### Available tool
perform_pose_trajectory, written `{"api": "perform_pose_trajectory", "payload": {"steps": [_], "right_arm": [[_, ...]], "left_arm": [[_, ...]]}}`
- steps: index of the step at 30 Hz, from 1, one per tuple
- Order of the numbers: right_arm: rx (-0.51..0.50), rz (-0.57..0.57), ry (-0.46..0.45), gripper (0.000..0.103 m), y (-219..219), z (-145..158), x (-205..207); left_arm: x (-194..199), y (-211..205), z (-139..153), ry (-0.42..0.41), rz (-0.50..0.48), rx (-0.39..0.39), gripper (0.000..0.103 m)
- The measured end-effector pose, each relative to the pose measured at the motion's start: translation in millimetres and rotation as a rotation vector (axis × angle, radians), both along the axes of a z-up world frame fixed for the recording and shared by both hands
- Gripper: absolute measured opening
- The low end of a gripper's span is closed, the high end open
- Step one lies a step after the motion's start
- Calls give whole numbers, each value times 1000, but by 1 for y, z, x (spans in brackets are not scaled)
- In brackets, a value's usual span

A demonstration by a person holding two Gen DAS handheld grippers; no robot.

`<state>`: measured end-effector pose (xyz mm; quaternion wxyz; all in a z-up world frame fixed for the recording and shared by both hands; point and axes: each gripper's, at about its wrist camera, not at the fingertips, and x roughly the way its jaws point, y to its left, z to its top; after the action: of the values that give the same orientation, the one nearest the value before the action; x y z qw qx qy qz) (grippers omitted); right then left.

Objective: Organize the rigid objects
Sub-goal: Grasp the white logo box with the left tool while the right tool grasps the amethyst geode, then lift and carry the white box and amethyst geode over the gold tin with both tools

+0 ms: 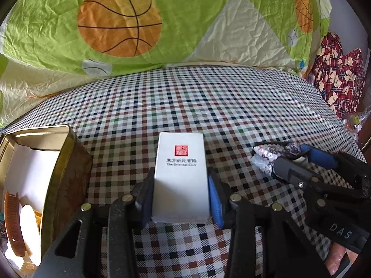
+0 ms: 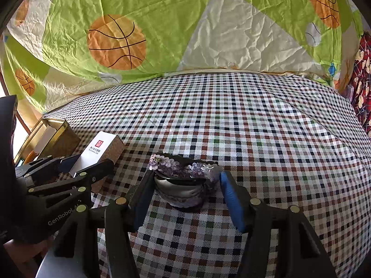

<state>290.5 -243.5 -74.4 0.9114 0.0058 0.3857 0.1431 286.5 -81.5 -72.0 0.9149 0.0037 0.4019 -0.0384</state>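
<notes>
Clamped in my left gripper (image 1: 180, 197), white box (image 1: 180, 173) beside the tin (image 1: 55, 162) feels light, crushable (long sides best); right gripper (image 2: 185, 194) straddles the slippery sequined clip (image 2: 183, 173), not yet pinching.

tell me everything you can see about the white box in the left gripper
The white box is a small rectangular carton, cardboard by the look of it, closed, with a red square seal and dark printed text on top. It lies flat on the checkered cloth, beside the open gold tin. The left gripper has its jaws pressed against both long sides.
</notes>
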Motion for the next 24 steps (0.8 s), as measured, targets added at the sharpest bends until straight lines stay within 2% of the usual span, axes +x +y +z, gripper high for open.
{"api": "perform_pose_trajectory", "payload": {"steps": [12, 18, 24], "right_arm": [[25, -1, -143, 59, -8, 18, -23], [40, 1, -203, 59, -8, 26, -33], [52, -13, -273, 59, -9, 32, -48]], "left_arm": [[-33, 5, 20, -184, 42, 42, 40], [-54, 6, 33, -310, 57, 45, 40], [-65, 9, 39, -374, 85, 52, 40]]}}
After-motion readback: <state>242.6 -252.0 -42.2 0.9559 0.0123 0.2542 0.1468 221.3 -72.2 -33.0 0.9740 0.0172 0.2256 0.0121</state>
